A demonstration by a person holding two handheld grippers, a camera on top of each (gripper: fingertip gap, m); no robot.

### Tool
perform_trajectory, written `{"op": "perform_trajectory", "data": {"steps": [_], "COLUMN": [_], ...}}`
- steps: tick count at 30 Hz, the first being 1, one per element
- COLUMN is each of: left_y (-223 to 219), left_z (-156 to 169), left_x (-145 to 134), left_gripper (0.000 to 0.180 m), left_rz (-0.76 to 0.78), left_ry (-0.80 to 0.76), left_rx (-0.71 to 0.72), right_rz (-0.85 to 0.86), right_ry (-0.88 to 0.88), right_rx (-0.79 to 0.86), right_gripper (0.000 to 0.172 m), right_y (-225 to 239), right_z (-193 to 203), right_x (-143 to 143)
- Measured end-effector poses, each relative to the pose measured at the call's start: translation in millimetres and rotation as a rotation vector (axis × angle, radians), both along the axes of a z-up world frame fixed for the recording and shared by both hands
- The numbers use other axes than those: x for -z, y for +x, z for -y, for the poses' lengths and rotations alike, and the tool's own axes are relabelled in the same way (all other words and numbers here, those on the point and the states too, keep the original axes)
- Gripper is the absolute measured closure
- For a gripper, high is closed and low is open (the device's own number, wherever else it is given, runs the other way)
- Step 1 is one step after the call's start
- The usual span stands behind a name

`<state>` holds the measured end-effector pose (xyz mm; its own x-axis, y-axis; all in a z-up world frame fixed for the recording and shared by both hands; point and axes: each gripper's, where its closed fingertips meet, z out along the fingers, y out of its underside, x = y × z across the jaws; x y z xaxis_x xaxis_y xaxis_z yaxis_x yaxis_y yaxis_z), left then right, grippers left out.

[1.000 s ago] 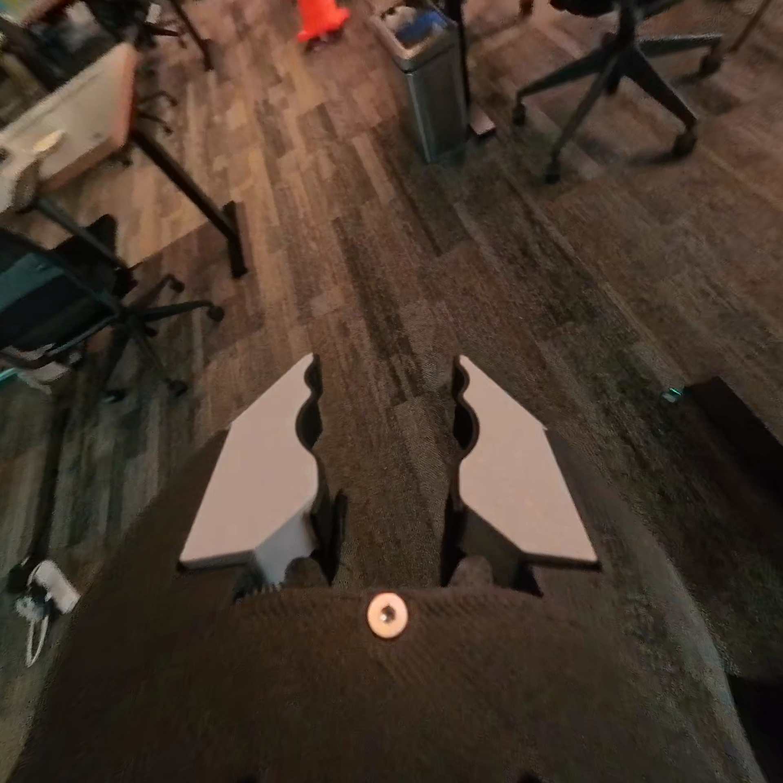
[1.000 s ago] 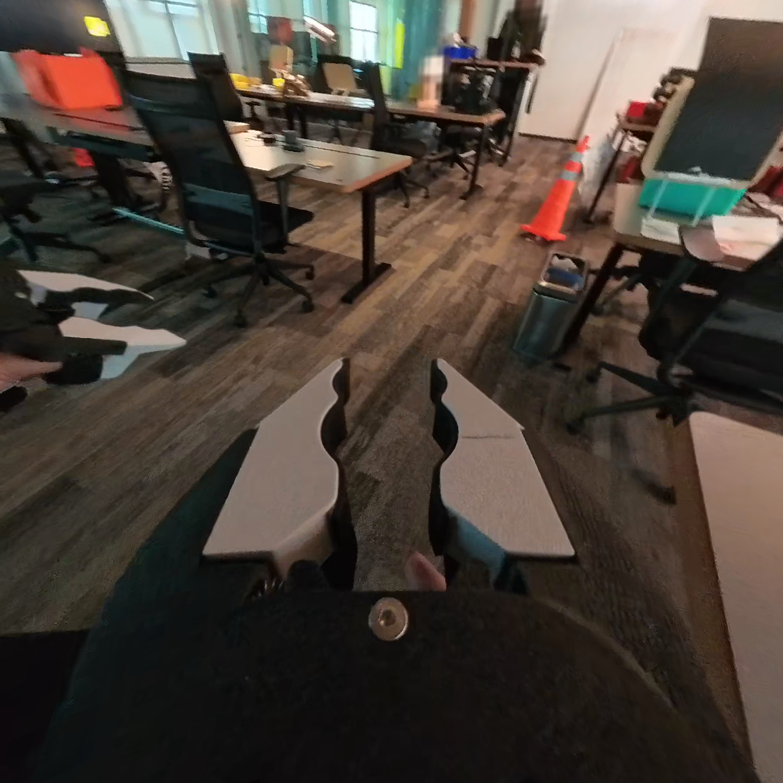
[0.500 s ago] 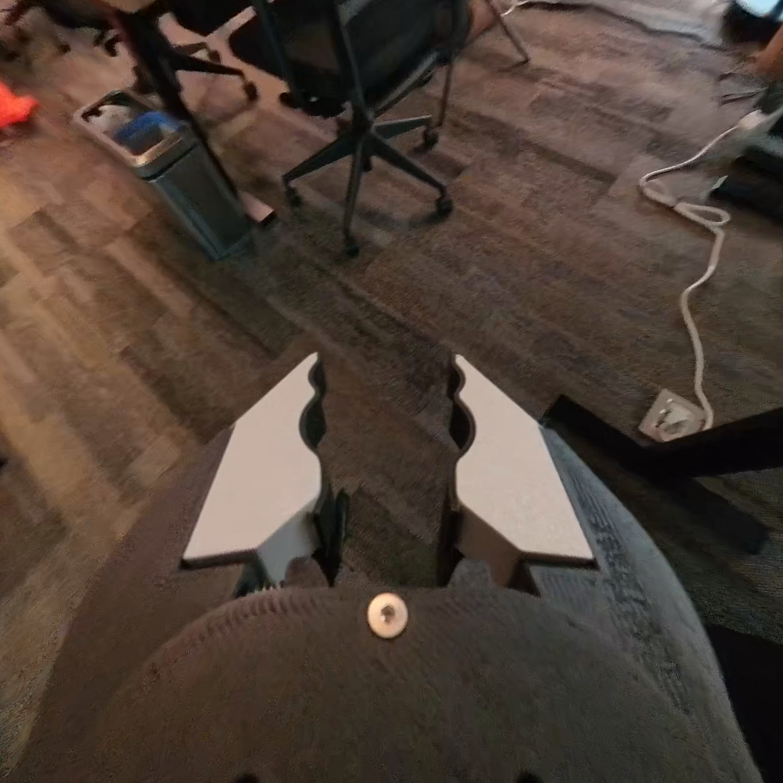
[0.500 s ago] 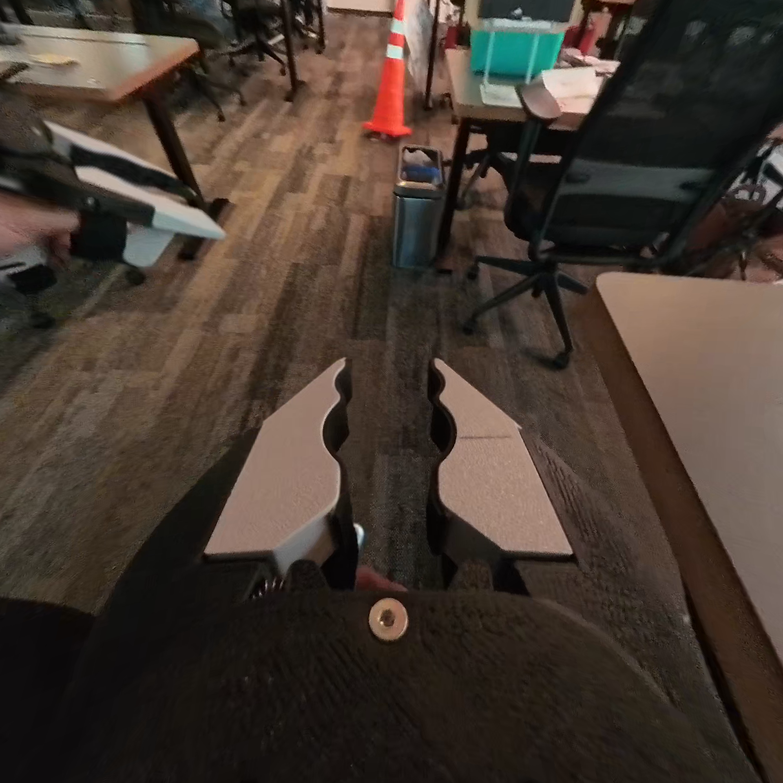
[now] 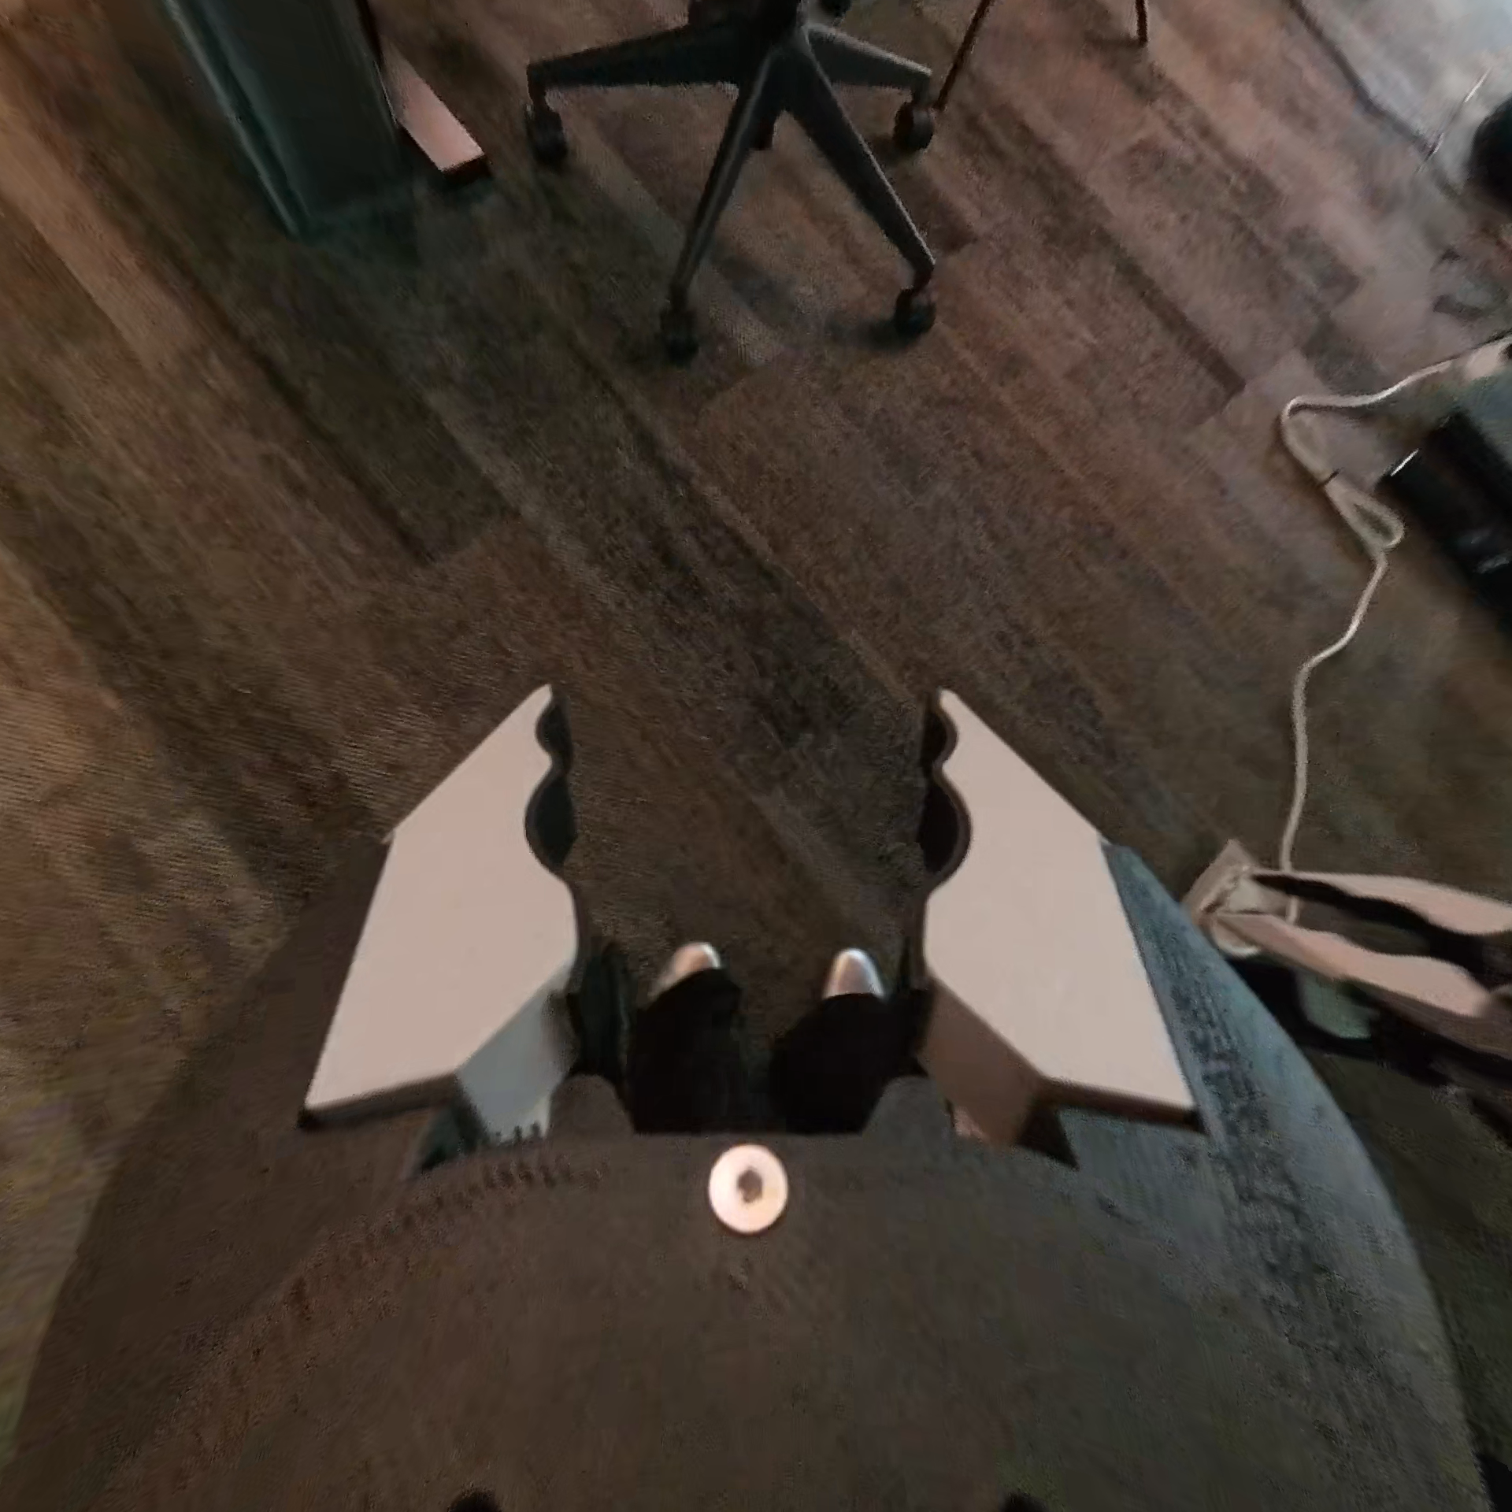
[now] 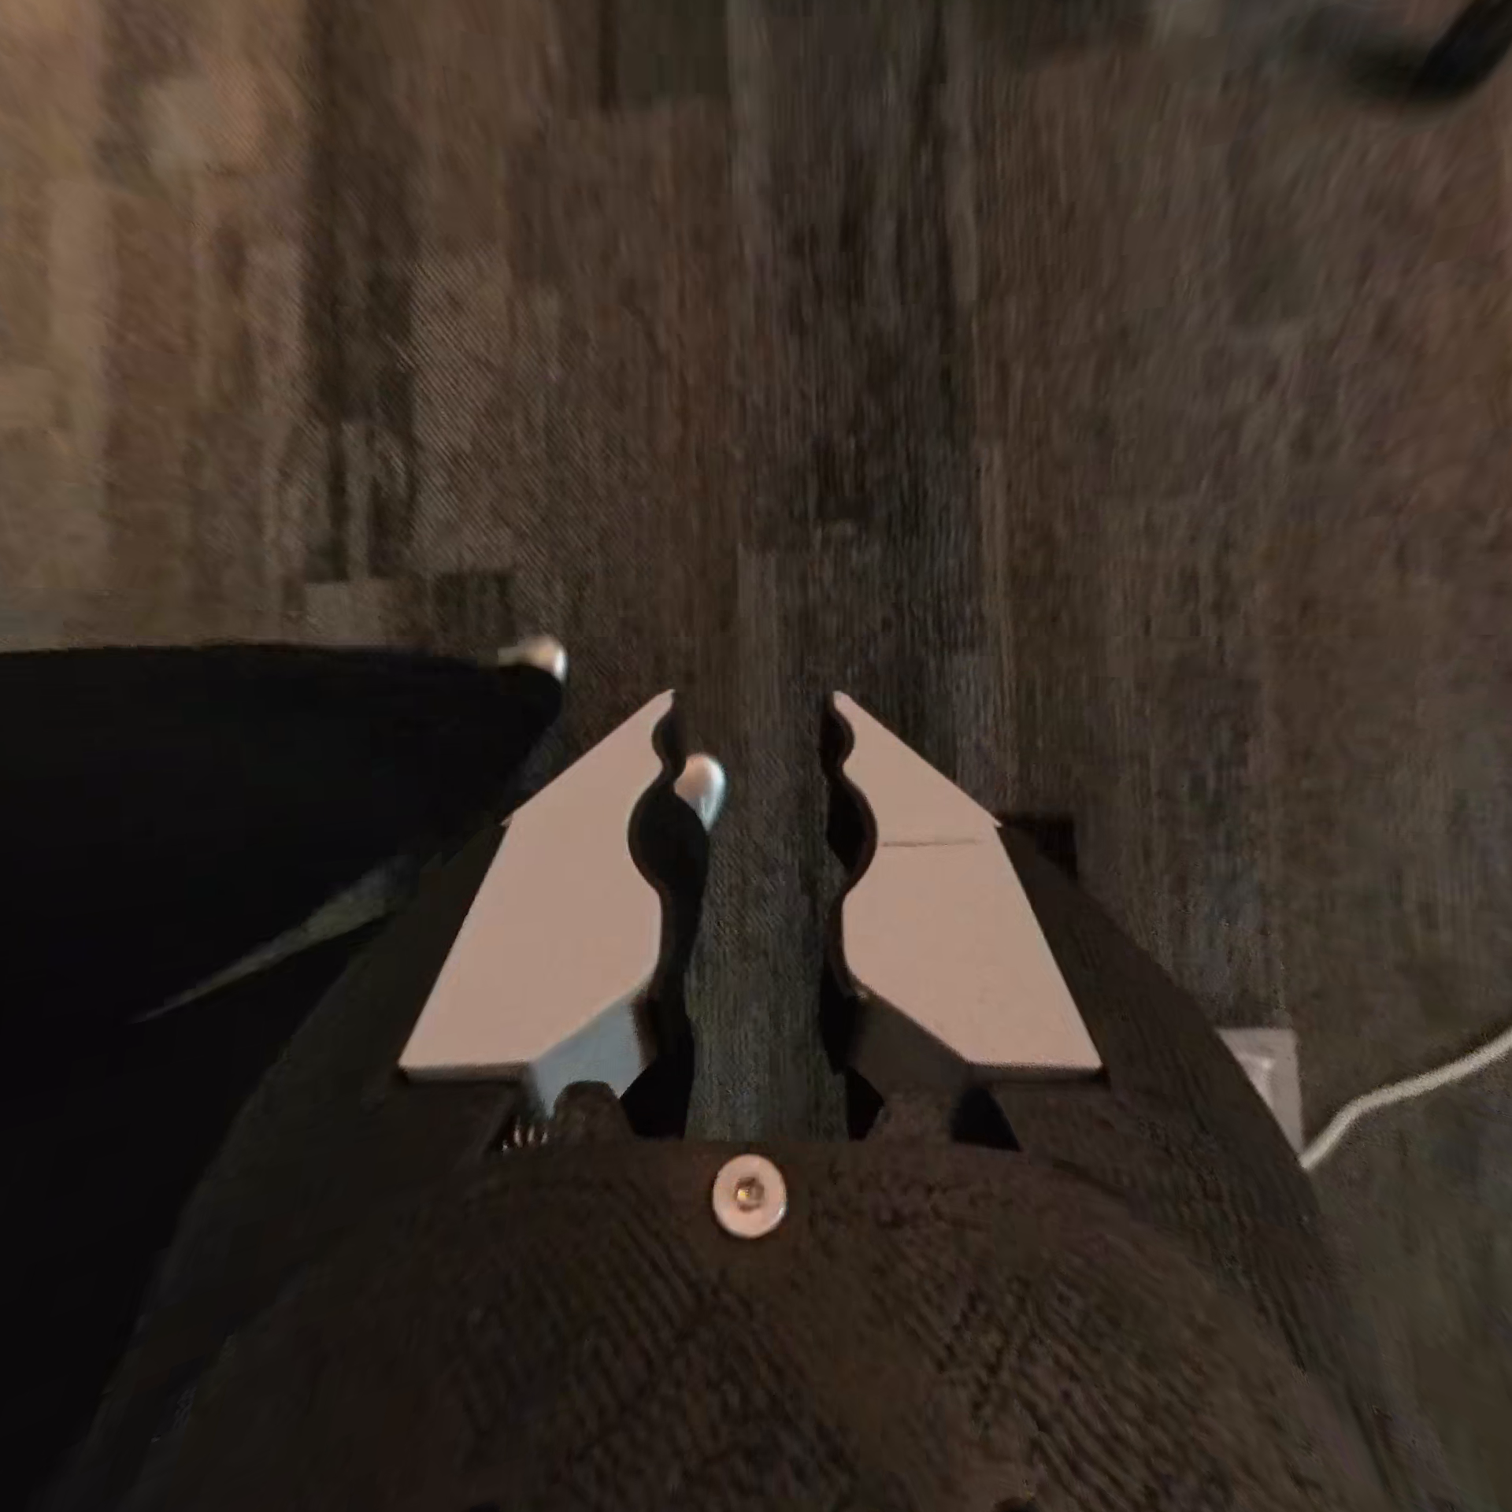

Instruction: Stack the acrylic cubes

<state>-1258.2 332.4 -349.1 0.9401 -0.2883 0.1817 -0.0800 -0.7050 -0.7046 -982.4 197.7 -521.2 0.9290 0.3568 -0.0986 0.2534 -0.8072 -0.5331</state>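
Observation:
No acrylic cube shows in either view. In the left wrist view my left gripper [image 5: 744, 695] points down at the carpet, wide open and empty. The tips of a person's two shoes [image 5: 687, 961] show between its fingers. The pale fingers [image 5: 1383, 969] of my right gripper reach in at the right edge. In the right wrist view my right gripper [image 6: 753, 695] also points down at the carpet. Its jaws stand a narrow gap apart with only carpet between them. One shoe tip [image 6: 704, 785] shows below its left finger.
An office chair base [image 5: 785, 123] and a metal bin [image 5: 294, 106] stand on the carpet at the top of the left wrist view. A white cable [image 5: 1325, 638] runs along the right. A dark trouser leg [image 6: 245, 818] fills the left of the blurred right wrist view.
Both grippers have tilted down from the room to the floor near the person's feet. My left gripper's jaws have opened wider. My right gripper's jaws keep about the same narrow gap.

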Motion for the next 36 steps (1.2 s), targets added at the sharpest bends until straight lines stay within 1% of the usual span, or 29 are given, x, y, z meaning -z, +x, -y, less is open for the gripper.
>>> {"op": "perform_trajectory", "data": {"steps": [3, 7, 8, 10, 12, 13, 14, 16, 18, 22, 26, 27, 29, 31, 32, 34, 36], "left_y": [-6.2, -20.2, -26.6, -41.2, -52.7, -56.7, -59.9, -65.2, -68.1, -61.5, -60.5, -60.1, -59.7, -59.0, -56.8, -47.3, -29.8], "left_z": [-7.6, -13.6, -15.2, -18.4, -19.8, -19.9, -20.4, -23.5, -25.1, -17.1, -10.6, -10.1, -9.0, -8.1, -7.5, -7.7, -17.4], "left_x": [54.3, 125.3, 139.7, 166.0, 189.4, 199.9, 209.0, 222.8, 232.6, 250.7, 260.8, 260.7, 259.2, 253.0, 246.9, 227.9, 194.9], "left_gripper": [0.096, 0.098, 0.099, 0.101, 0.103, 0.104, 0.105, 0.106, 0.108, 0.106, 0.106, 0.107, 0.108, 0.111, 0.111, 0.109, 0.107], "left_rz": [0.056, 0.036, 0.042, 0.063, 0.092, 0.104, 0.113, 0.111, 0.086, 0.053, 0.04, 0.043, 0.037, 0.033, 0.044, 0.105, 0.19], "left_ry": [-0.033, -0.079, -0.092, -0.123, -0.163, -0.185, -0.203, -0.211, -0.207, -0.26, -0.298, -0.299, -0.296, -0.286, -0.281, -0.302, -0.277], "left_rx": [-0.008, 0.025, 0.018, -0.008, -0.031, -0.04, -0.045, -0.057, -0.051, 0.026, 0.043, 0.046, 0.06, 0.071, 0.074, 0.052, 0.058], "right_rz": [0.03, 0.126, 0.122, 0.034, -0.019, -0.022, -0.002, 0.05, 0.082, 0.071, 0.132, 0.142, 0.146, 0.157, 0.165, 0.169, 0.137], "right_ry": [-0.162, -0.305, -0.338, -0.423, -0.465, -0.466, -0.458, -0.417, -0.369, -0.37, -0.398, -0.41, -0.456, -0.483, -0.476, -0.449, -0.429], "right_rx": [0.083, 0.205, 0.26, 0.436, 0.662, 0.765, 0.85, 0.964, 1.016, 1.013, 1.018, 1.012, 0.995, 0.977, 0.953, 0.903, 0.847], "right_gripper": [0.142, 0.144, 0.145, 0.148, 0.144, 0.139, 0.134, 0.126, 0.122, 0.124, 0.126, 0.128, 0.147, 0.147, 0.146, 0.147, 0.146], "right_y": [22.1, 73.1, 84.3, 99.1, 117.4, 127.0, 137.3, 155.8, 167.9, 168.3, 170.5, 170.9, 169.1, 165.4, 161.6, 148.8, 124.8], "right_z": [1.4, 12.6, 15.5, 21.4, 26.5, 28.8, 31.2, 32.1, 26.3, 10.7, 7.7, 8.2, 10.8, 11.9, 10.2, 6.0, 4.9], "right_x": [99.0, 232.4, 263.3, 321.7, 370.2, 390.0, 406.8, 431.8, 449.1, 478.1, 491.5, 493.7, 496.1, 486.7, 476.0, 445.1, 404.5]}}
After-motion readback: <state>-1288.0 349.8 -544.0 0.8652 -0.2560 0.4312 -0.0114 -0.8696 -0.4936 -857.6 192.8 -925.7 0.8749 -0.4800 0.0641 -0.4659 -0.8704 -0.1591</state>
